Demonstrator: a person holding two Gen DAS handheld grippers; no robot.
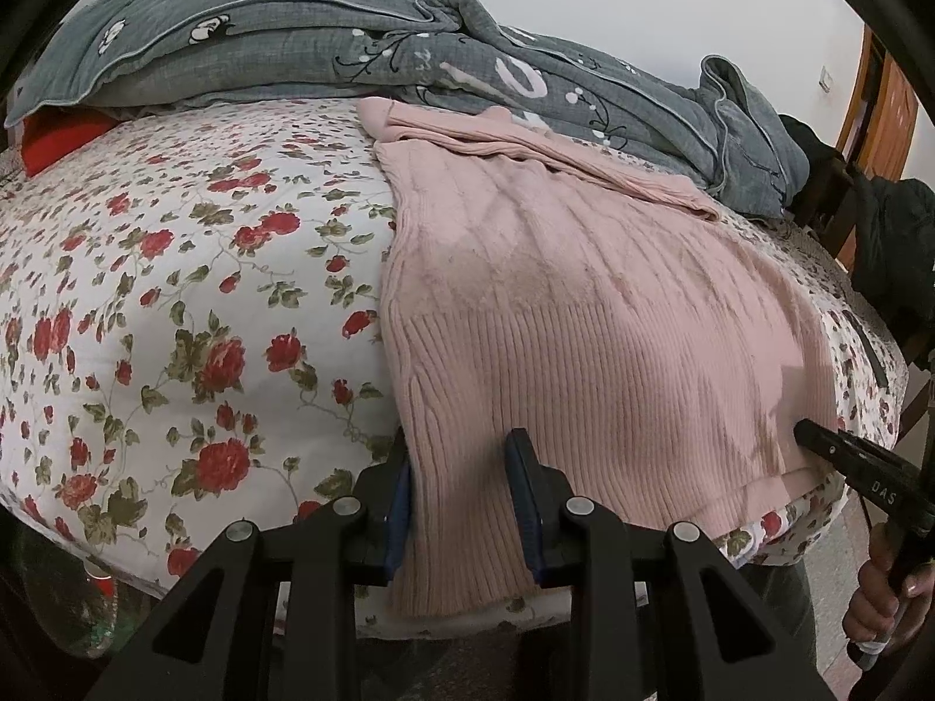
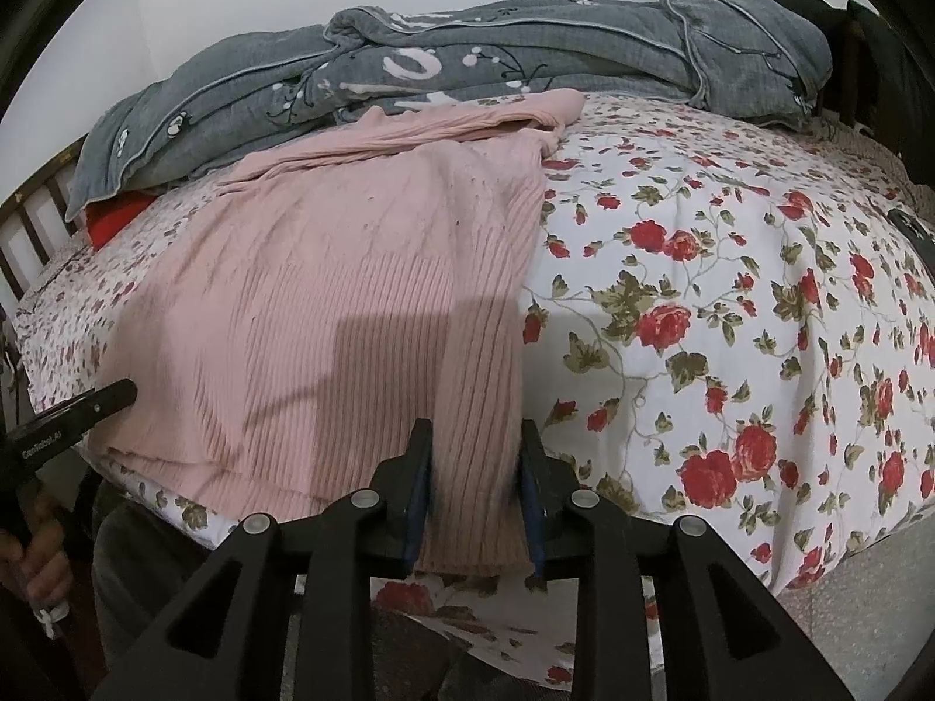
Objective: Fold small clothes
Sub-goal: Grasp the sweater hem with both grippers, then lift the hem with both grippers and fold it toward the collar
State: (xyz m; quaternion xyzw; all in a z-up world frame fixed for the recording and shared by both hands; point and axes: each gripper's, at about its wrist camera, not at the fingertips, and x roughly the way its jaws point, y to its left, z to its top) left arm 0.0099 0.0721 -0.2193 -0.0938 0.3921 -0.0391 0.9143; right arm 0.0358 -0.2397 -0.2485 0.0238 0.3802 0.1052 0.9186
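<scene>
A pink ribbed knit sweater (image 1: 584,315) lies flat on the floral bed sheet (image 1: 175,292), its hem at the near bed edge and its sleeves folded across the top. My left gripper (image 1: 461,450) is open, its fingers on either side of the hem's left corner. My right gripper (image 2: 476,438) is open, its fingers on either side of the hem's right corner of the sweater (image 2: 327,315). Each gripper shows in the other's view, the right one (image 1: 818,438) at the right and the left one (image 2: 111,397) at the left.
A rumpled grey quilt (image 1: 362,52) lies along the far side of the bed, over something red (image 1: 58,140). The quilt also shows in the right wrist view (image 2: 467,52). A dark flat object (image 2: 914,231) lies on the sheet (image 2: 730,292) at far right. A wooden headboard (image 2: 29,216) stands at left.
</scene>
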